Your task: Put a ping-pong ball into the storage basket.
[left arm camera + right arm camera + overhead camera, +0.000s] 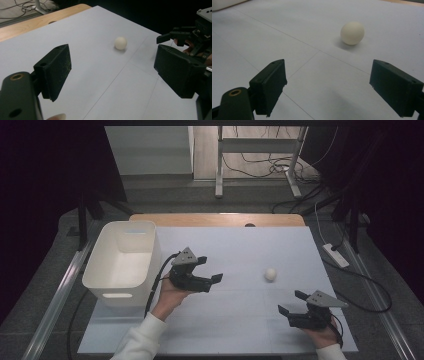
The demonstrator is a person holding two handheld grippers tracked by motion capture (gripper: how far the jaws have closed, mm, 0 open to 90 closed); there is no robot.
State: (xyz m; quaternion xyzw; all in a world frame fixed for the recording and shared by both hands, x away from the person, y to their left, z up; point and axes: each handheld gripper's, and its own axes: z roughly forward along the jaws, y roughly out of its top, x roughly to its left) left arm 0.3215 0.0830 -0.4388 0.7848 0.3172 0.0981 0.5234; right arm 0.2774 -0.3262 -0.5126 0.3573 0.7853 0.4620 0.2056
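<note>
- A white bin (122,262) stands at the left of the surface (235,245); from the high view its inside looks bare, with a handle slot in the near wall.
- A small white ball (270,274) lies alone on the pale sheet at the right half of the surface, well apart from the bin.
- The left gripper (209,269) hovers just to the right of the bin, its fingers spread wide and holding nothing; in the left gripper view the ball (120,43) sits ahead between the jaws, far off.
- The right gripper (292,303) is near the front right edge, fingers also spread and empty; in the right gripper view the ball (352,33) lies ahead on the sheet, apart from both jaws.
- Nothing lies between either gripper and the ball.
- Behind the surface, metal legs (219,160) and loose cables (272,167) on the floor; a white power strip (336,255) lies at the right.
- No writing can be read anywhere.
</note>
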